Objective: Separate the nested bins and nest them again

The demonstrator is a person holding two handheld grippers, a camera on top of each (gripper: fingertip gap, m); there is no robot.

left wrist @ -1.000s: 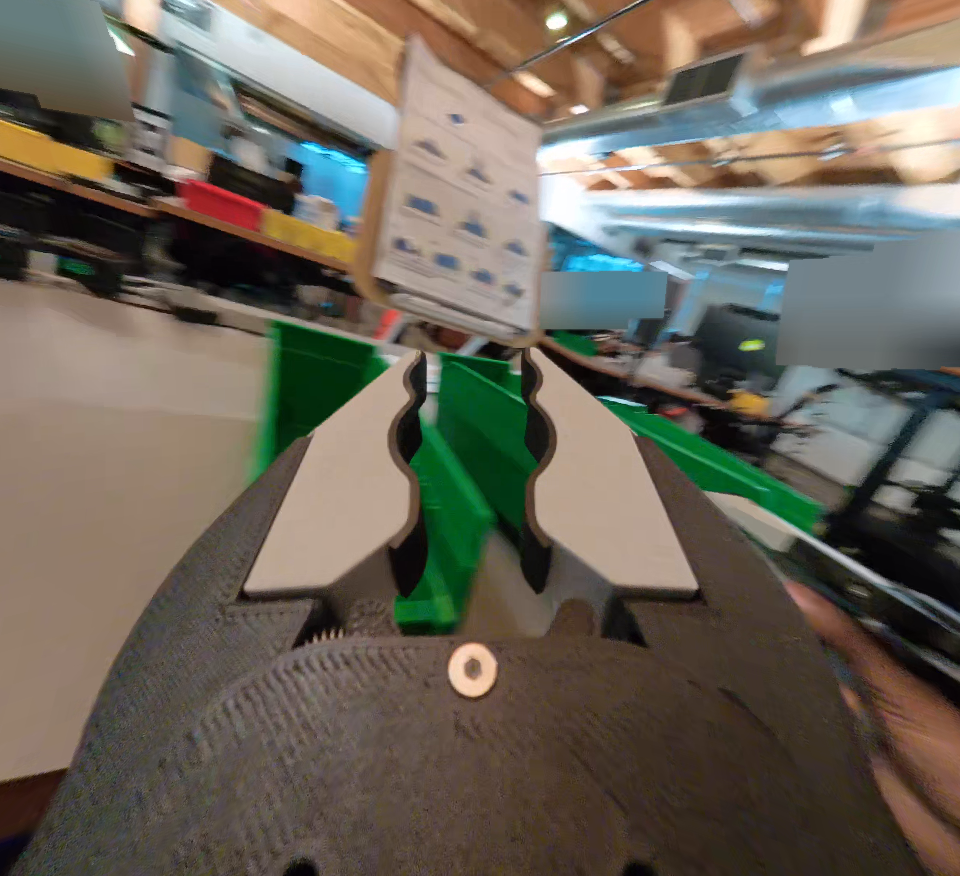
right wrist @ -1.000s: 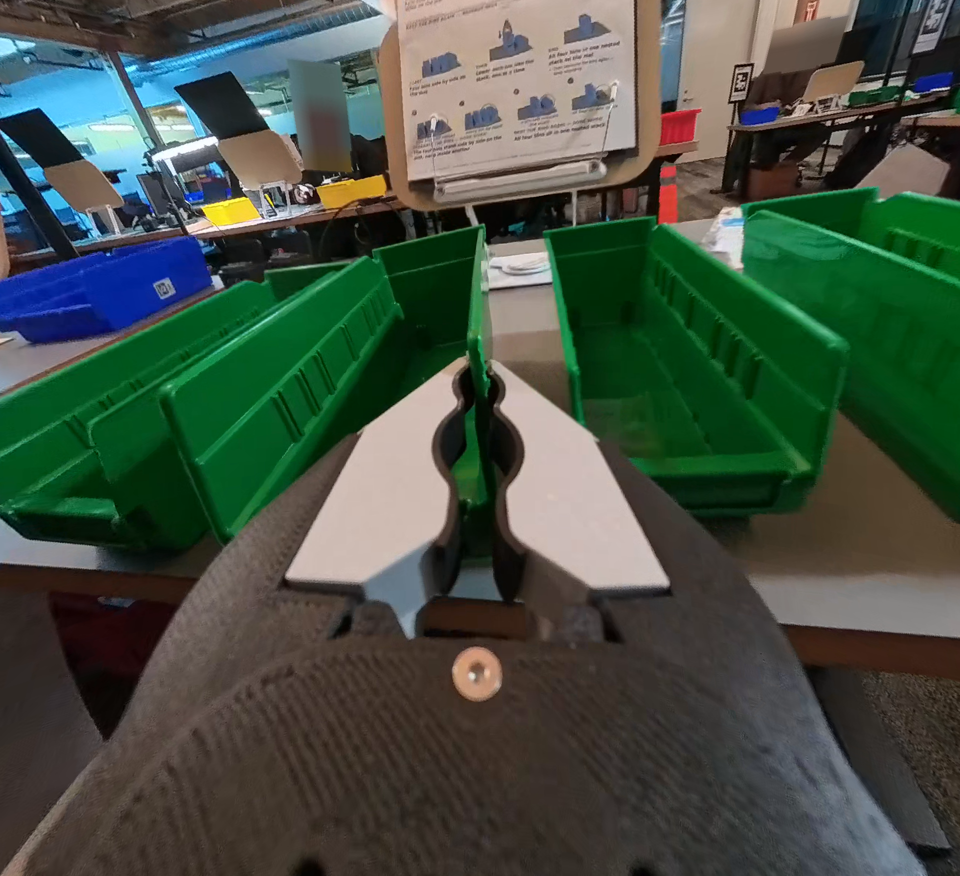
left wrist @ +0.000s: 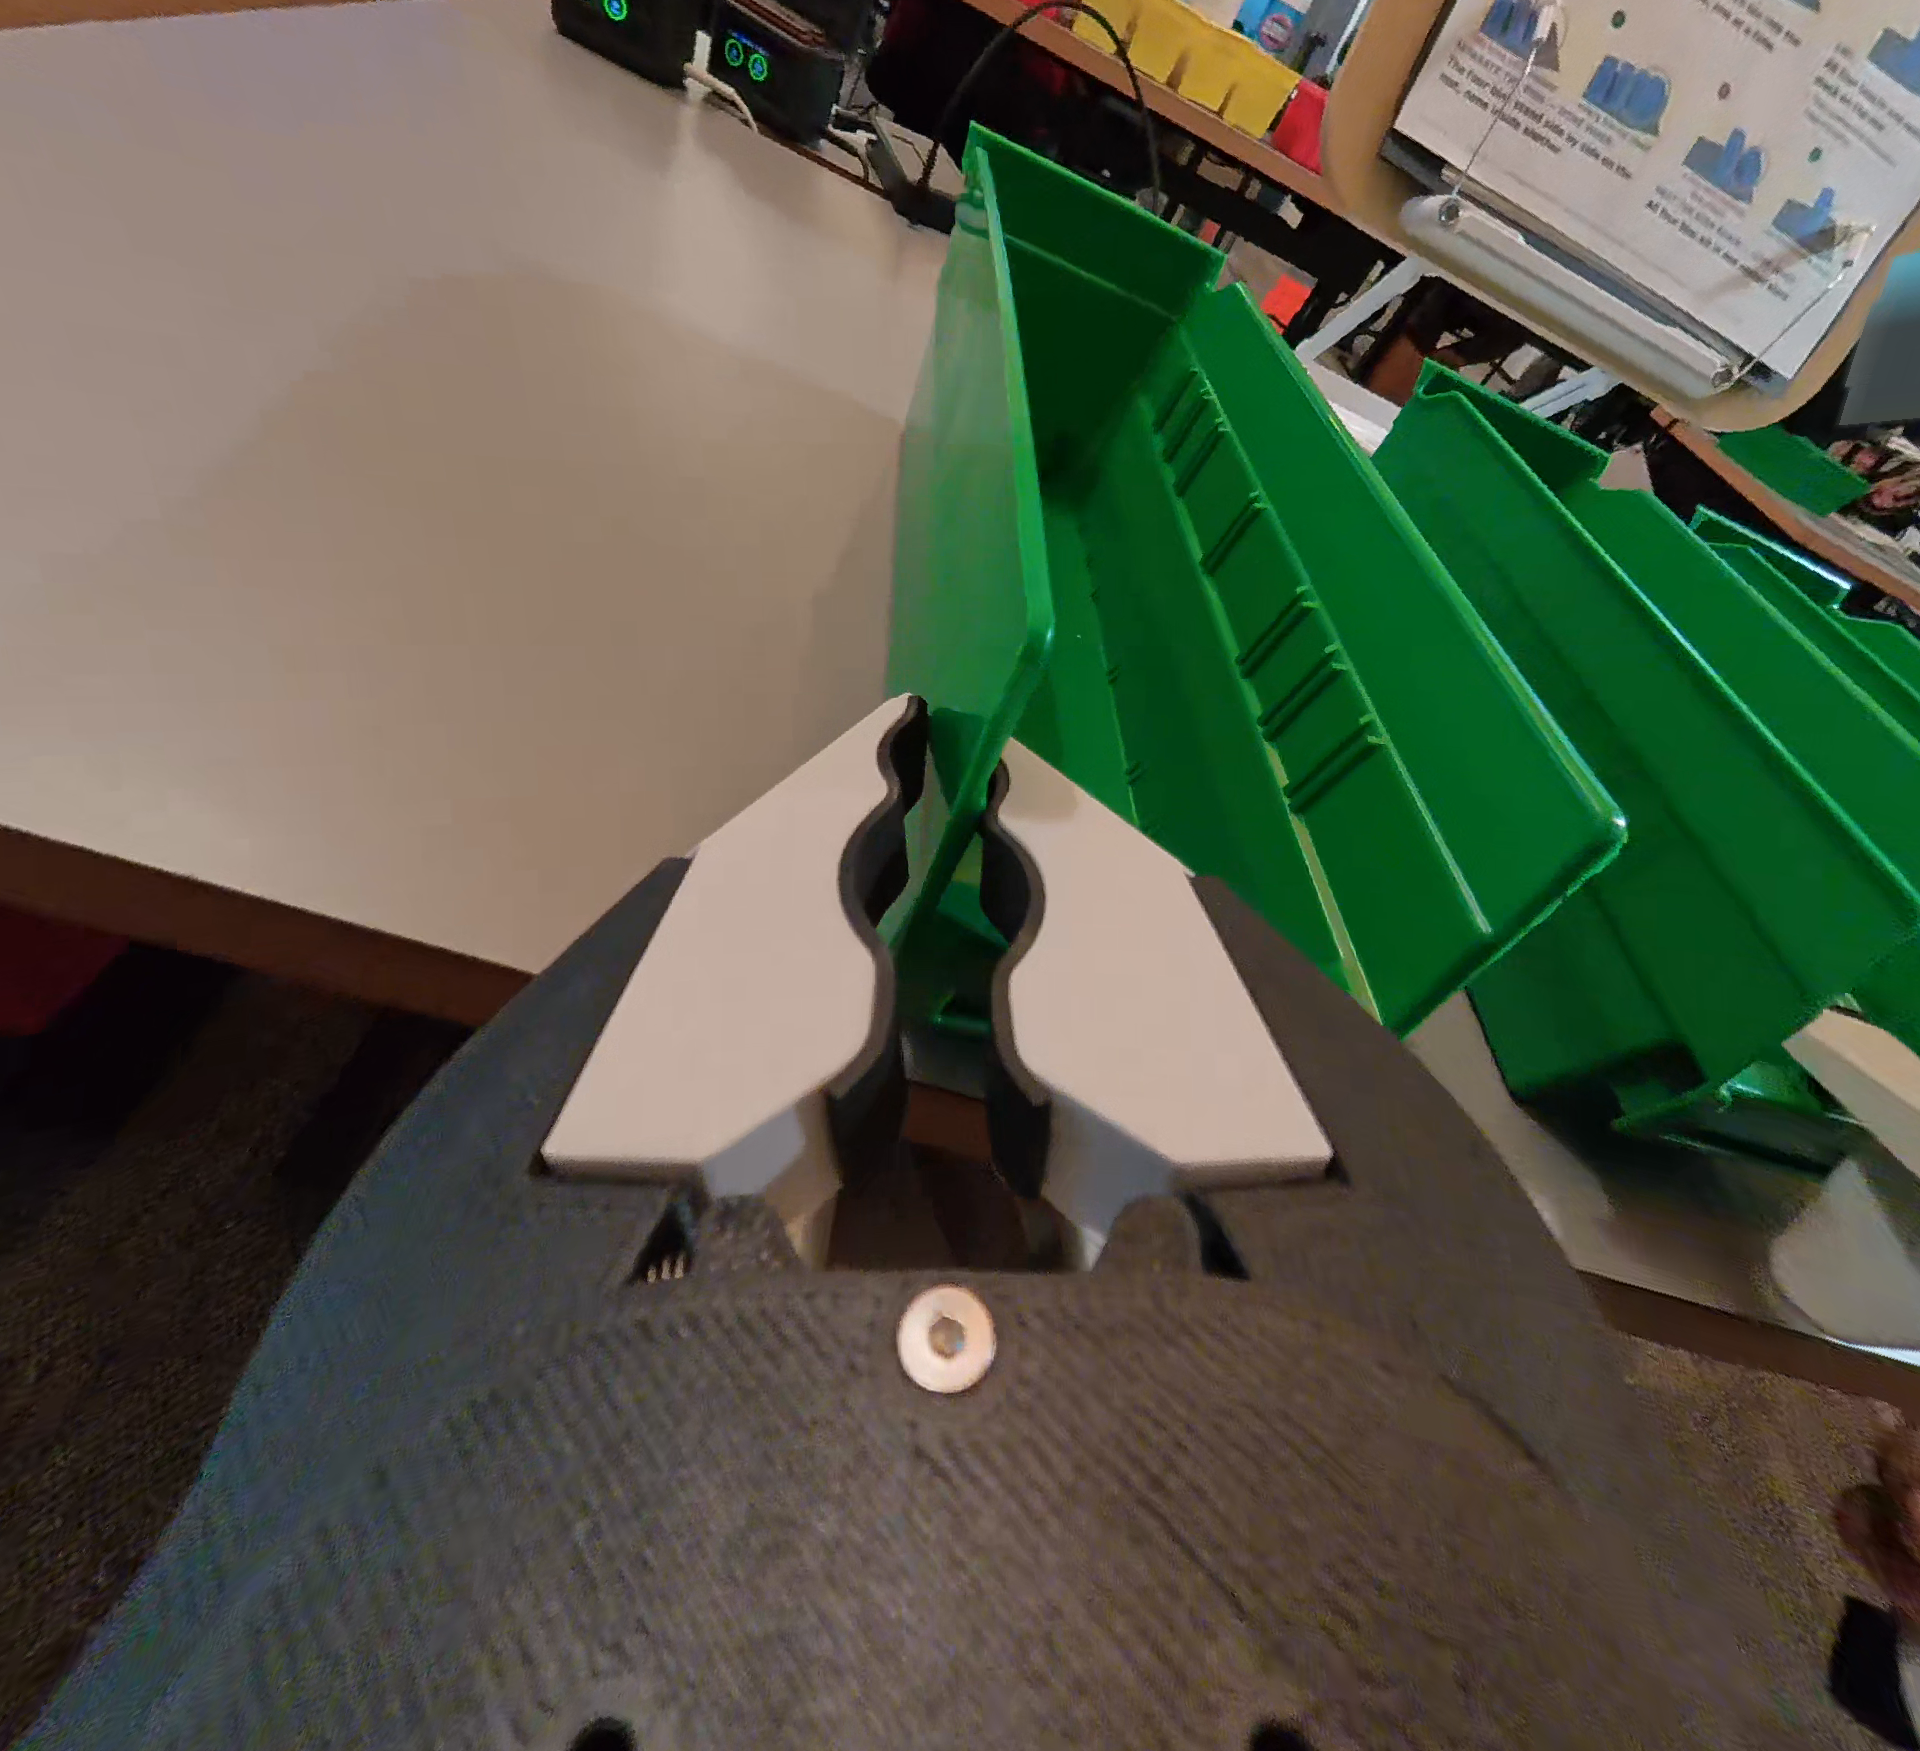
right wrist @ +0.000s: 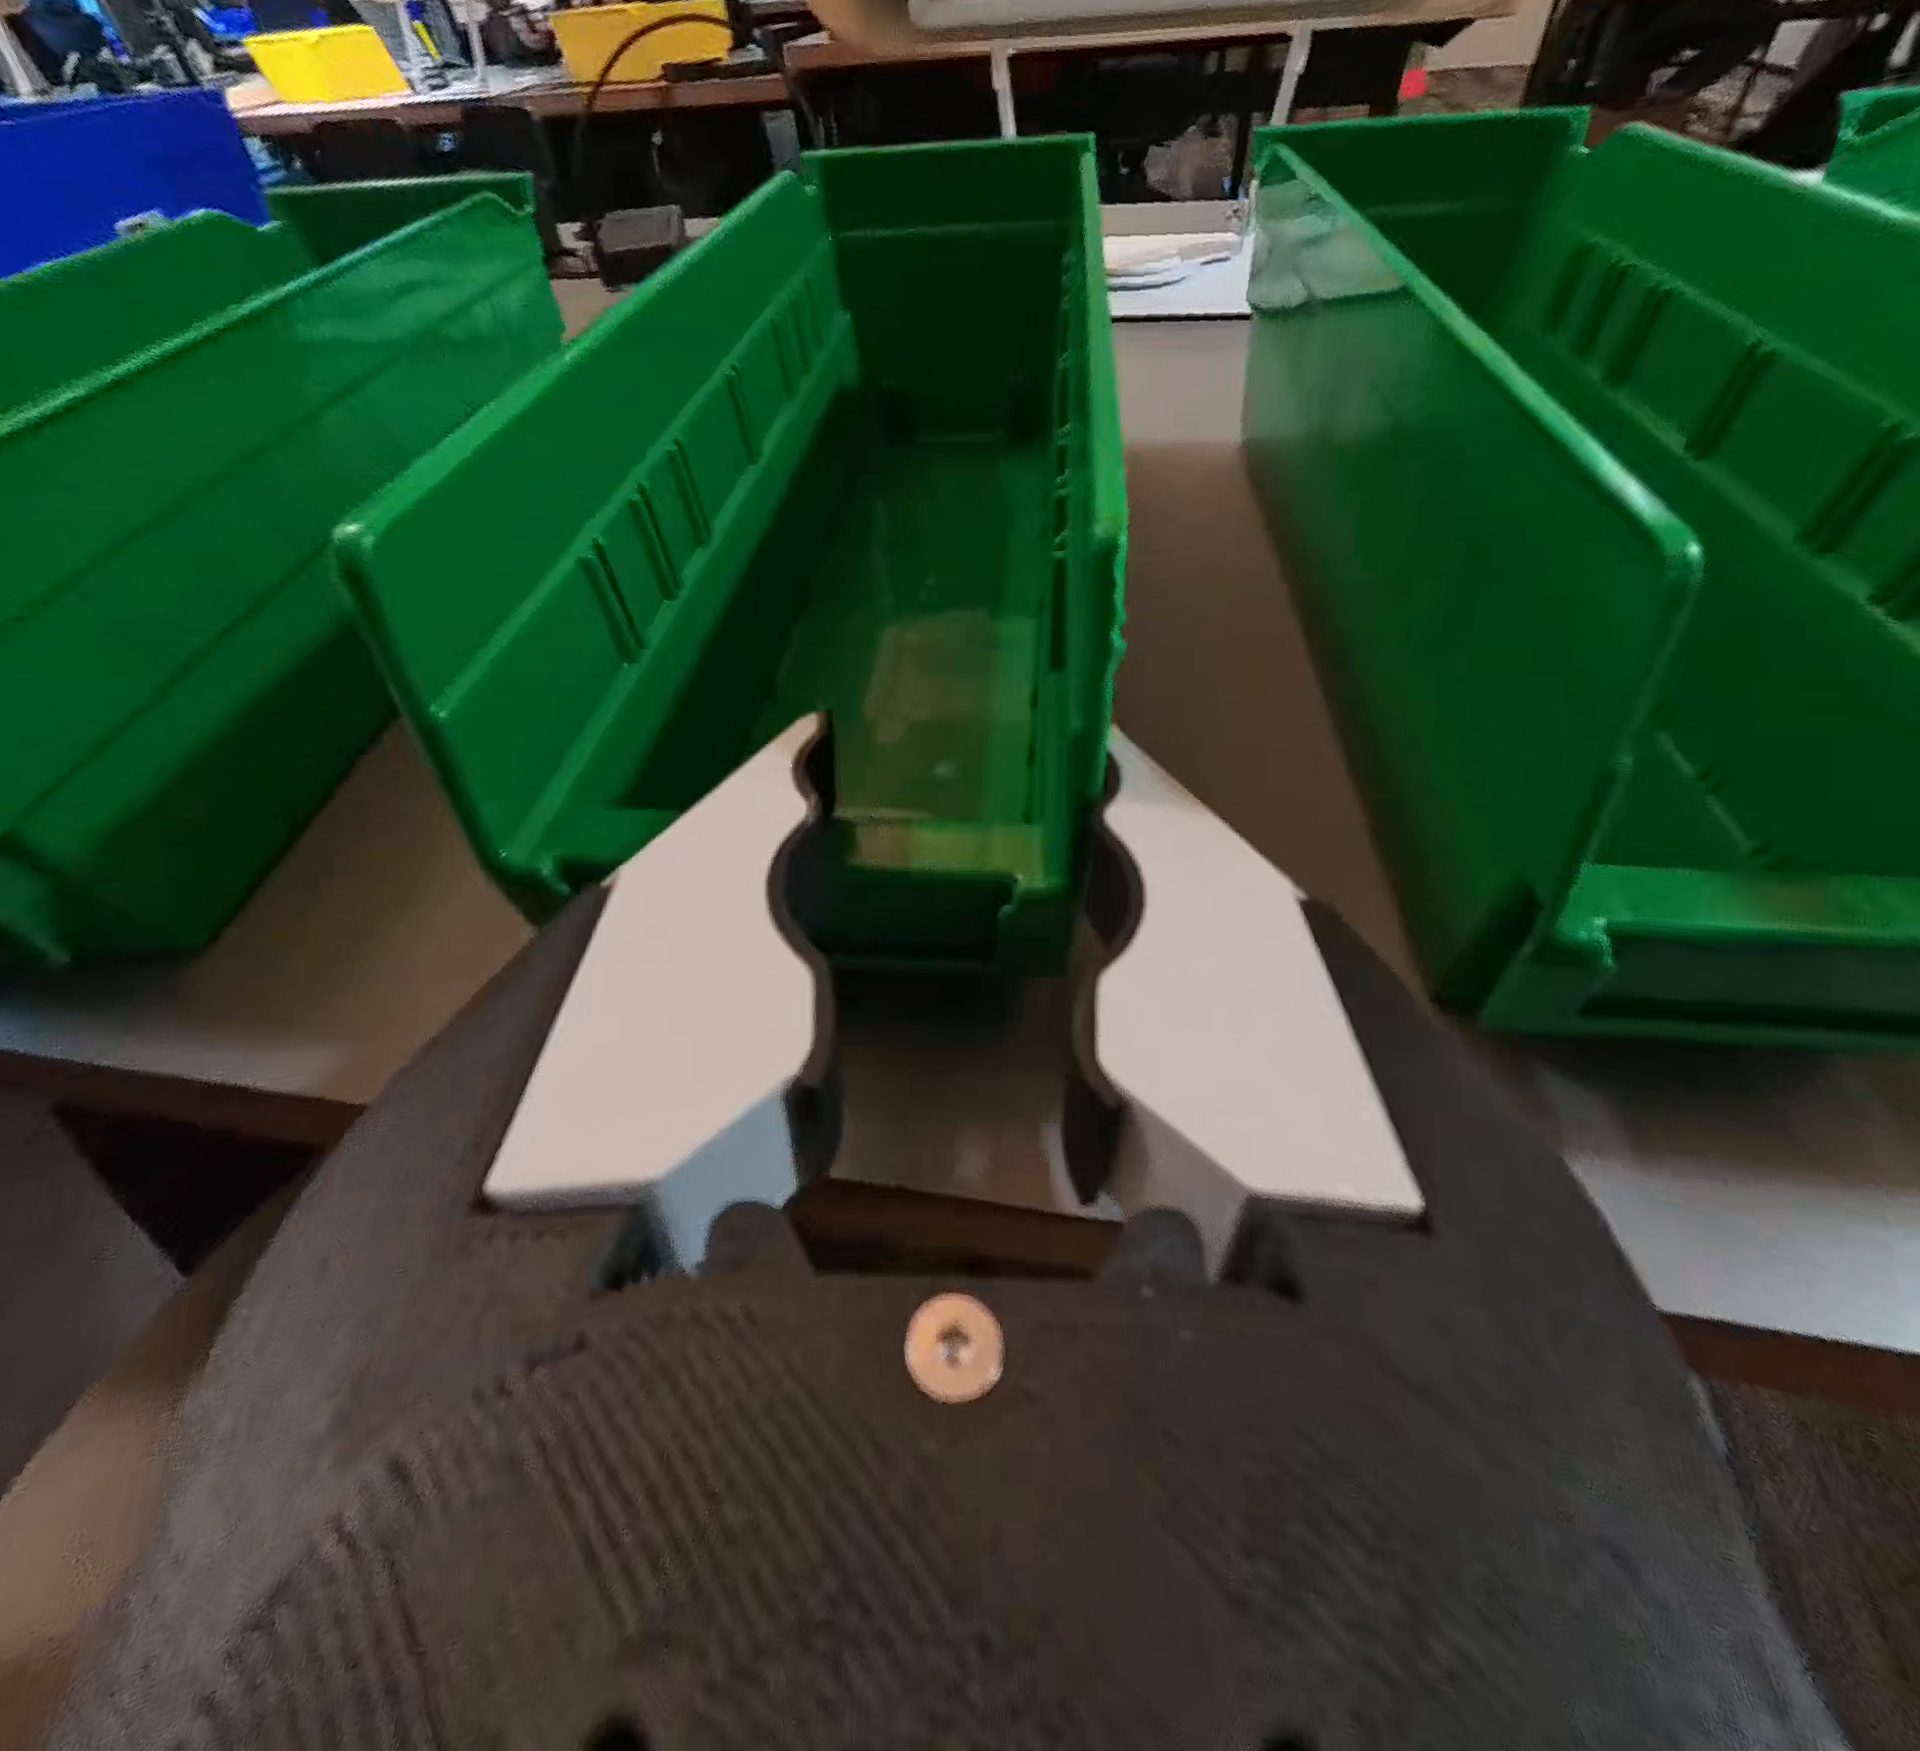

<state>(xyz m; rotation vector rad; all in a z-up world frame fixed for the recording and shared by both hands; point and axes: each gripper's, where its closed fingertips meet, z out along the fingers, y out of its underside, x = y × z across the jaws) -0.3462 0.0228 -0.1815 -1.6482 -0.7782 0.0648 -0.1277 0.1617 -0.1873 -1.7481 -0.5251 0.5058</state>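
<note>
on the grey tabletop (left wrist: 416, 454) stand several long green bins; left tool (left wrist: 951, 766) is clamped on the near side wall of a tilted green bin (left wrist: 1195, 621); right tool (right wrist: 961, 766), jaws parted, straddles the near end of the middle bin (right wrist: 727, 538).

Even indoor overhead light, bright enough in both views, no harsh glare. Soft diffuse shadow on the grey table (left wrist: 416, 413) left of the green bin (left wrist: 966, 558). Faint sheen on the bin floor (right wrist: 935, 693) in right wrist view. Strong fisheye bend at edges. Background shelves soft; mild motion blur at the right edge of left wrist view
</note>
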